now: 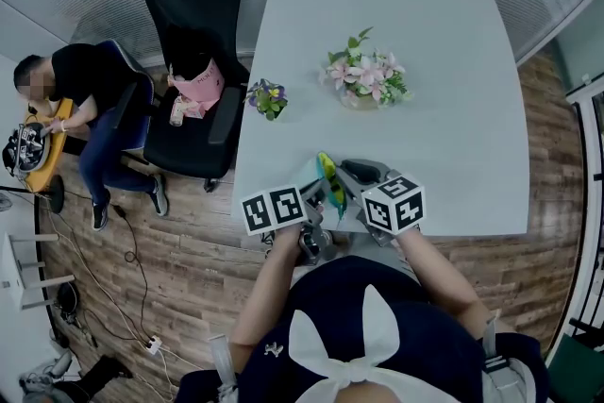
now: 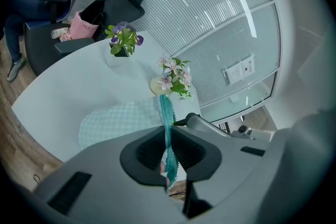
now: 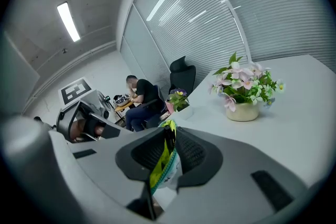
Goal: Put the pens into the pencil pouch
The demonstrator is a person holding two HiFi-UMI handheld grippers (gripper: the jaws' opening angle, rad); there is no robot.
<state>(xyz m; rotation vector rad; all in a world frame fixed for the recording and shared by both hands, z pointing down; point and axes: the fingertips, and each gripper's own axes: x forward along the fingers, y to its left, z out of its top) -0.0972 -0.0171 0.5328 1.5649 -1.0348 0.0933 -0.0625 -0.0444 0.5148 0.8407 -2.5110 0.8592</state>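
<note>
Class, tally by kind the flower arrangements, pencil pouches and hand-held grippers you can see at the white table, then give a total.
Flower arrangements: 2
Pencil pouch: 1
Hand-held grippers: 2
Total: 5

Bright, even light lay on the pale worktop (image 1: 444,80), almost shadowless. A strip lamp (image 3: 68,21) glowed above it, and white streaks glared on the blinds (image 2: 210,2) behind it. Both gripper views bulged at the edges, black-cornered; the left claw (image 2: 167,136) looked soft.
</note>
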